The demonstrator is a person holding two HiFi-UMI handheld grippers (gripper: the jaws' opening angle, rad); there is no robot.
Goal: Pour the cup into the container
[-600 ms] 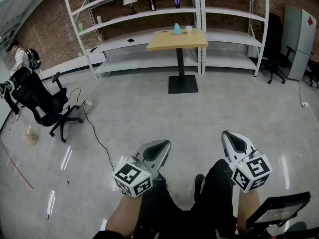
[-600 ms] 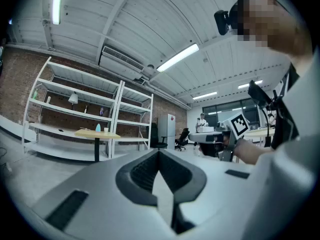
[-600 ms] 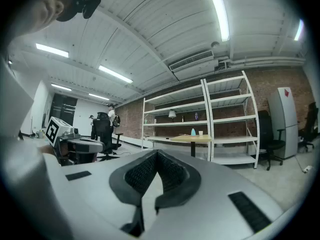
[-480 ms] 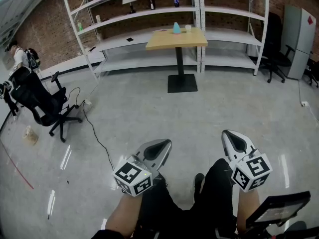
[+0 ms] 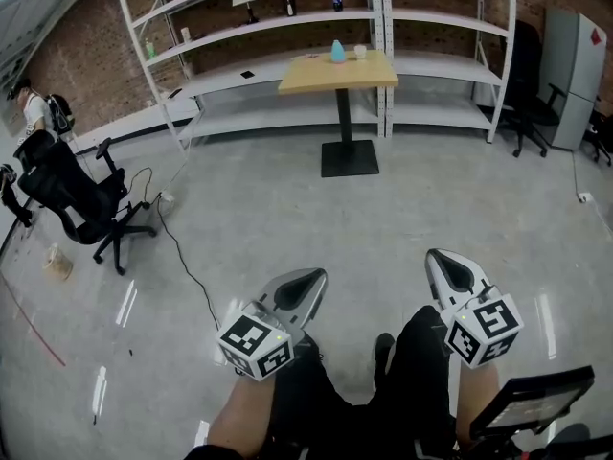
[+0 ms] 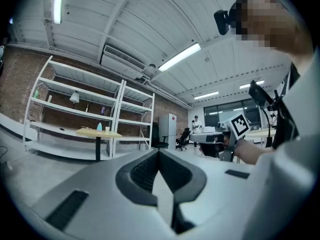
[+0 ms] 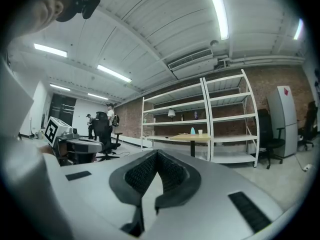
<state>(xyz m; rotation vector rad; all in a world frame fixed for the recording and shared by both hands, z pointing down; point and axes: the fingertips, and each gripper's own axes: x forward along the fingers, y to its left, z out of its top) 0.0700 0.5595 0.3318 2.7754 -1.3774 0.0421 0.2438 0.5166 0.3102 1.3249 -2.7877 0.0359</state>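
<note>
Far ahead stands a small wooden table [image 5: 326, 75] on a black pedestal. On it are a pale blue container [image 5: 338, 52] and a small white cup [image 5: 360, 53]. The left gripper view shows the same table [image 6: 90, 132] small in the distance, as does the right gripper view, where the table [image 7: 182, 138] carries the cup [image 7: 200, 132]. My left gripper [image 5: 308, 278] and right gripper [image 5: 450, 262] are held low over my legs, far from the table. Both point forward, jaws shut with nothing between them.
White metal shelving [image 5: 287, 22] lines the brick wall behind the table. A black office chair [image 5: 81, 199] and a floor cable [image 5: 187, 257] lie to the left, another chair [image 5: 532, 113] and a grey cabinet [image 5: 573, 70] to the right. A person [image 5: 34, 108] stands far left.
The table, shelves and chair have shifted slightly up and left in the head view. Both grippers keep the same place and stay shut.
</note>
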